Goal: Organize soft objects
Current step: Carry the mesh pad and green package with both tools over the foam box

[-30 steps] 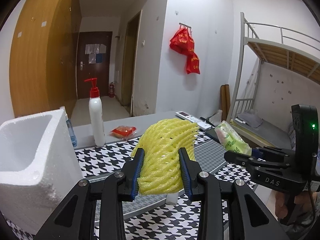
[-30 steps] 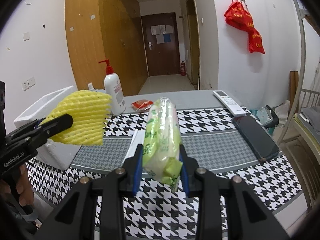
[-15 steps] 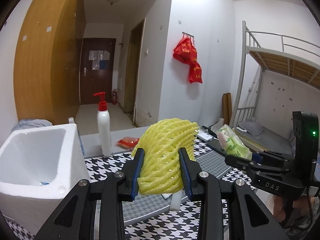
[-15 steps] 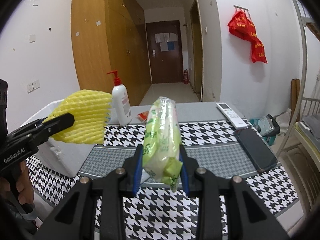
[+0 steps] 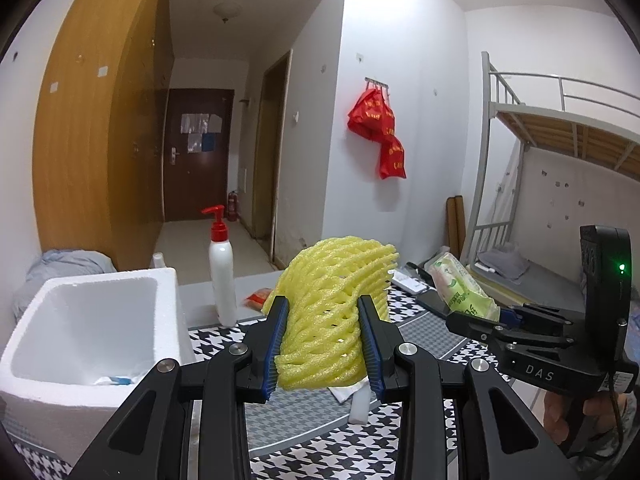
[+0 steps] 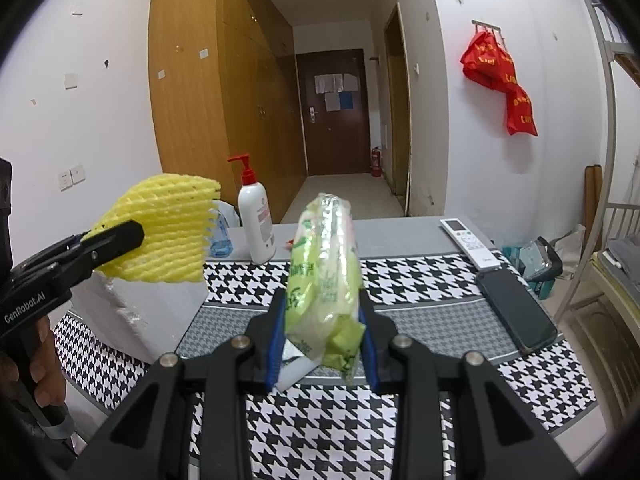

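The left gripper [image 5: 324, 344] jaws are clamped on a yellow foam mesh sleeve [image 5: 334, 312], held above the bench [image 6: 420, 232], just right of the open white styrofoam box [image 5: 80, 320]. The right gripper [image 6: 322, 340] jaws pinch a green plastic tissue pack [image 6: 324, 280] in mid-air. A white pump bottle [image 5: 222, 280] stands behind.
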